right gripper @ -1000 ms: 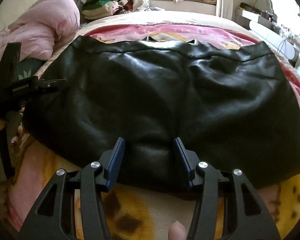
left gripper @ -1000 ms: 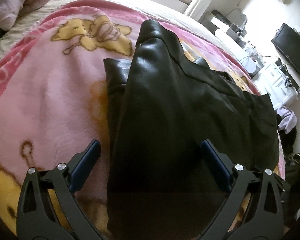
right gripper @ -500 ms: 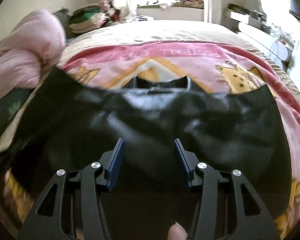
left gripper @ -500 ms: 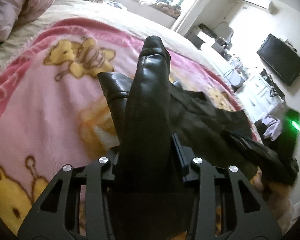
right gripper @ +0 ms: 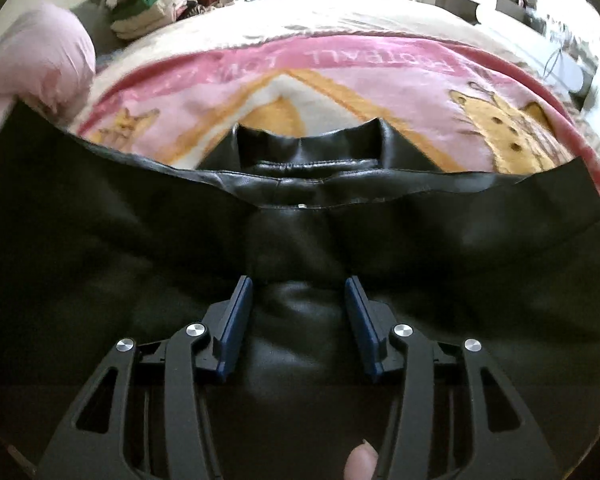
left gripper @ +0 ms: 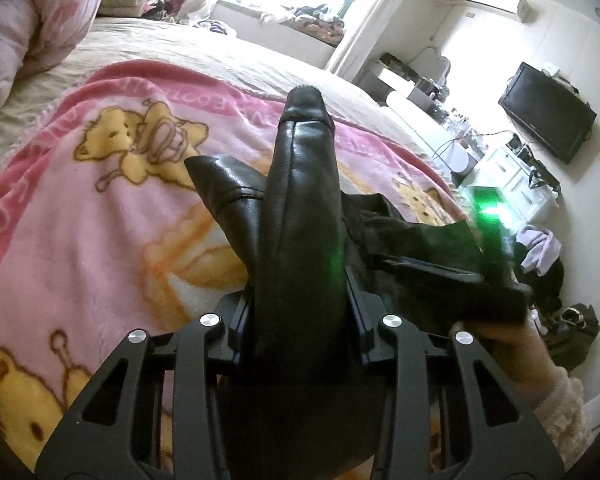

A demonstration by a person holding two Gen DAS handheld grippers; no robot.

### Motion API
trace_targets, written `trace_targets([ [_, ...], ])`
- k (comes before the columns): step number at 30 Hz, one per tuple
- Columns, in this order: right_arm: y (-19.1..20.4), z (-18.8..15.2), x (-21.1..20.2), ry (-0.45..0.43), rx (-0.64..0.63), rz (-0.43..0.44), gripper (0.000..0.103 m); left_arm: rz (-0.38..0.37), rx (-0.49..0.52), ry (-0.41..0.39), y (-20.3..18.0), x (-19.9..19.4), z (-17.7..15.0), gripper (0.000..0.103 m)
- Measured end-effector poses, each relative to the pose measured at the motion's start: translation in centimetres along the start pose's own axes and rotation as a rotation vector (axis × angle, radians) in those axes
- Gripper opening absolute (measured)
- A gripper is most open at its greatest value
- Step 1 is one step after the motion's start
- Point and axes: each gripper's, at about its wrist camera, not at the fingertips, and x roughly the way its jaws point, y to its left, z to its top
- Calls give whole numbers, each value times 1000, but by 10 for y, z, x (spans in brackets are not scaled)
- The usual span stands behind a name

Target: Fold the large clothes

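A black leather garment (left gripper: 300,200) lies on a pink cartoon-bear blanket (left gripper: 80,220) on the bed. My left gripper (left gripper: 300,300) has a raised ridge of the leather between its jaws, which are closing, and the pads press on it. The ridge stands up and points away from the camera. My right gripper (right gripper: 296,292) is shut on a bunched fold of the garment (right gripper: 460,240) and holds its edge above the blanket (right gripper: 340,60). The collar (right gripper: 308,148) lies flat beyond. The person's hand (left gripper: 512,344) shows at the right in the left wrist view.
A pink duvet (left gripper: 32,28) is heaped at the bed's far left, with a pile of folded clothes (right gripper: 152,12) behind it. To the right of the bed stand a white dresser (left gripper: 516,184), a wall TV (left gripper: 548,112) and bags on the floor (left gripper: 572,324).
My left gripper's jaws went from wide open to closed on the leather and lifted it into a narrow ridge. The right gripper raised its edge of the garment, uncovering blanket and collar beyond.
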Motion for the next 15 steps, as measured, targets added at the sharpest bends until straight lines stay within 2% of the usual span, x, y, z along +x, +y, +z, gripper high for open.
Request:
trace_targets([
  [2,9,-18,-35,-63,-56,48,47,-11,-2,0,0,-1,2,30],
  [5,17,-54,-62,-88,-103,54,47,-14,6,-2,-1,-1,3,30],
  [8,13,-85,-64,-64,-82,58,47,-15,8,0,-2,-2,2,30],
  [10,6,-105,-51,-33,-58,18,46,-18,8,-2,-3,-2,2,30],
  [13,0,-114,-48,-60,-38,25,48,-16,23,2,-6,-2,-1,30],
  [14,2,-115,-55,-86,-49,14,52,-4,35,-2,-8,-2,-2,30],
  [15,10,-120,-73,-166,-96,31,61,-2,39,-1,-9,-2,-3,30],
])
